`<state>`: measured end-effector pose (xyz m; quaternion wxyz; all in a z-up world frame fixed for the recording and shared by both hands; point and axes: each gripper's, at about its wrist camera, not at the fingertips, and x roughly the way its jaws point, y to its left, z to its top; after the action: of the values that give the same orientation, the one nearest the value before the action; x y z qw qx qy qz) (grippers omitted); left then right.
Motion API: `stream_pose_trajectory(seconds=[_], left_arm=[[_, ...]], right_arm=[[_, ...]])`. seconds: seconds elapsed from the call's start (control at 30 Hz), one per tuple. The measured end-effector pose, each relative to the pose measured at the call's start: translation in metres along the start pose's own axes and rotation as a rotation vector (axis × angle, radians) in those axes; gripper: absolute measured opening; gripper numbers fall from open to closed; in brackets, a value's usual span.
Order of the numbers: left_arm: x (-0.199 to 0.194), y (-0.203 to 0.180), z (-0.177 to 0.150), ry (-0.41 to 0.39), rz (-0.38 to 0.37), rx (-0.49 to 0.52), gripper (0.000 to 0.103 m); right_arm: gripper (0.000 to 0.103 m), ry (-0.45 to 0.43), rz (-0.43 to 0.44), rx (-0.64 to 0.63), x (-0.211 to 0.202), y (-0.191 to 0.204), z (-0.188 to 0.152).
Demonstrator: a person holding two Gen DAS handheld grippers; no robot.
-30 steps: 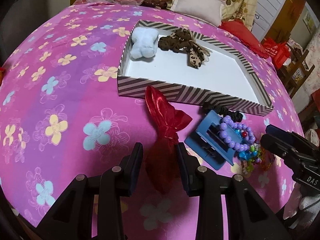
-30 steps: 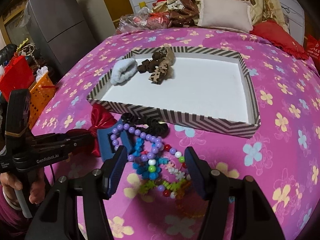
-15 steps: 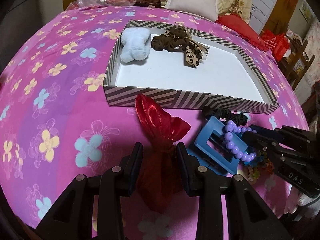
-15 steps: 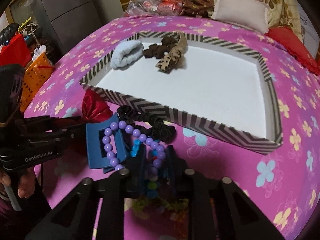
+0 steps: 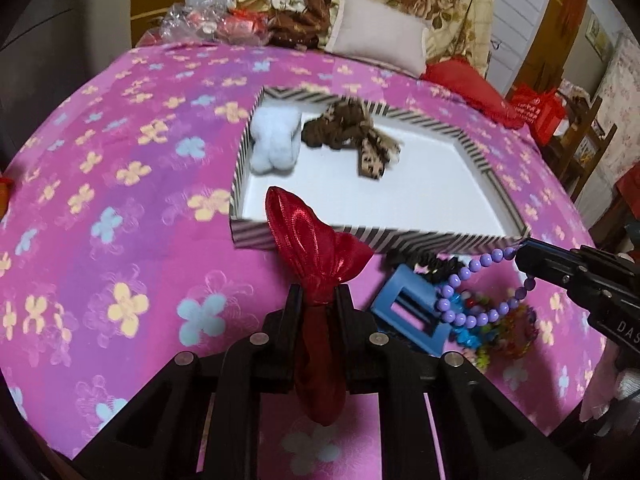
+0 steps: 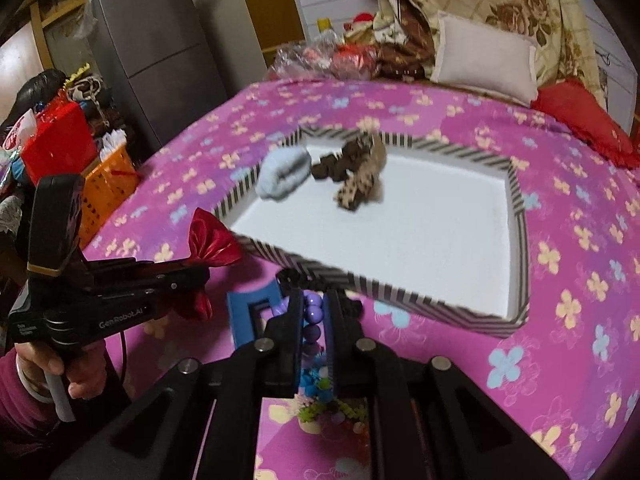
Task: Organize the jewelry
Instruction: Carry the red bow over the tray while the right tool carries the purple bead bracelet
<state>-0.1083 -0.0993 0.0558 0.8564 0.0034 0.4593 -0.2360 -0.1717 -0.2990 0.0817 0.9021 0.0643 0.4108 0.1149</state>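
While the striped tray point(image 5: 436, 238) sits on the flowered bedspread point(image 5: 120, 208), the left gripper point(image 5: 318, 296) pinches a red ribbon bow point(image 5: 316, 248) at the tray's near wall — the right gripper point(image 6: 312, 312) clamps a purple bead bracelet point(image 5: 472, 312) just in front of that wall, above a blue hair claw point(image 5: 408, 316).

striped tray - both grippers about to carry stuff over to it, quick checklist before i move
1. Left gripper shut on the red bow: ok.
2. Right gripper shut on the purple bead bracelet: ok.
3. Bracelet clear of the pile: not ok; its loop hangs onto the blue hair clip and the colourful beads.
4. Bare floor in the striped tray for both: ok; only the light blue scrunchie and brown scrunchies lie at its far end.
5. Bow off the bedspread: cannot tell.
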Motion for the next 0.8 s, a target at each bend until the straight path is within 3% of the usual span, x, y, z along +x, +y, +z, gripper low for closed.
stream_pose_trajectory(seconds=[0.4, 0.8], left_arm=[[-0.018, -0.009, 0.015, -0.043, -0.009, 0.012, 0.011], [-0.008, -0.012, 0.031, -0.047, 0.046, 0.02, 0.011]], right_arm=[[0.01, -0.069, -0.034, -0.017, -0.028, -0.001, 0.02], [0.01, -0.076, -0.088, -0.013, -0.027, -0.025, 0.04]])
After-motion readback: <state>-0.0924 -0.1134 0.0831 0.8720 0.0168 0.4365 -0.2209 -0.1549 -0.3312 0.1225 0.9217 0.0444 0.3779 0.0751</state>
